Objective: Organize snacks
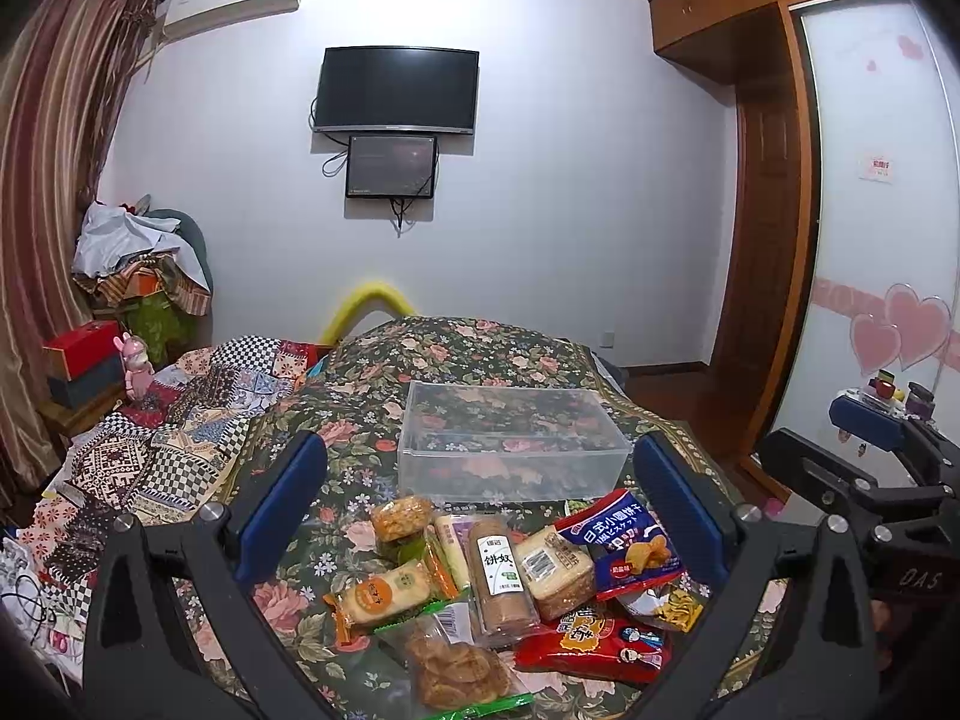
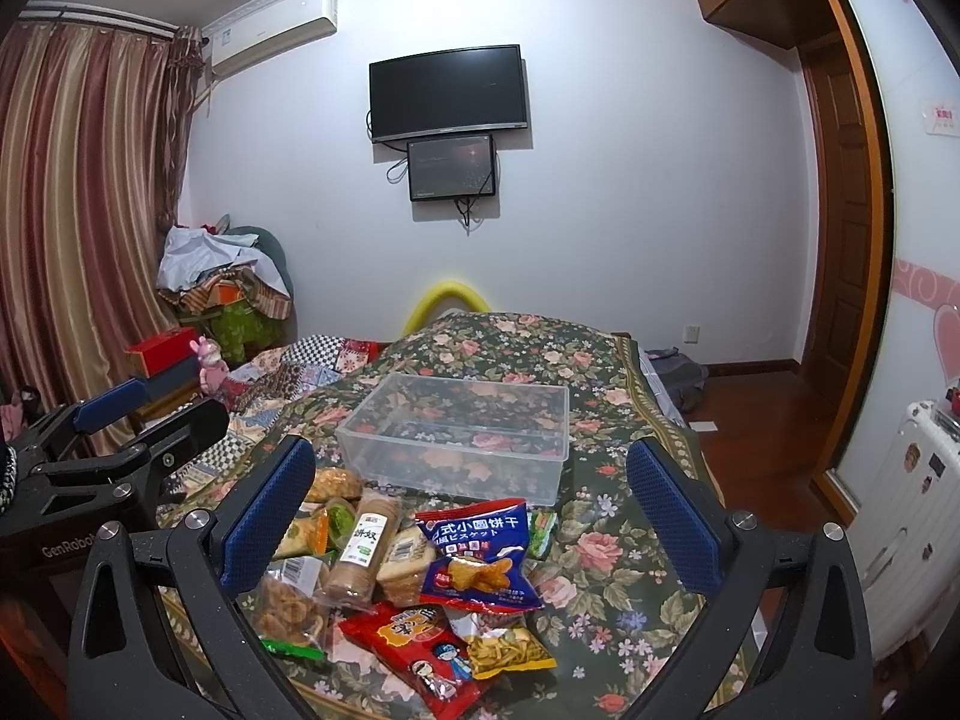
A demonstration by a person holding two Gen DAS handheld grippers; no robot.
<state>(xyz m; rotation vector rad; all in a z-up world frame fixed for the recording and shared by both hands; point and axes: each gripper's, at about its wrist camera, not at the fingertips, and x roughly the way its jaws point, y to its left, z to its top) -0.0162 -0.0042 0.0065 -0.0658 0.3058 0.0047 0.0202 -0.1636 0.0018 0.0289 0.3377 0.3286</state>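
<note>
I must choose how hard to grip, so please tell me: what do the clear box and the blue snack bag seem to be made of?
The clear box looks like rigid transparent plastic: the floral cover shows through its straight walls. The blue snack bag looks like thin glossy plastic film: it is wrinkled, printed, with crimped edges. A foil lining is possible but cannot be seen.

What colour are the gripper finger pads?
Blue, textured pads on black frames; clearest in the right wrist view.
</note>
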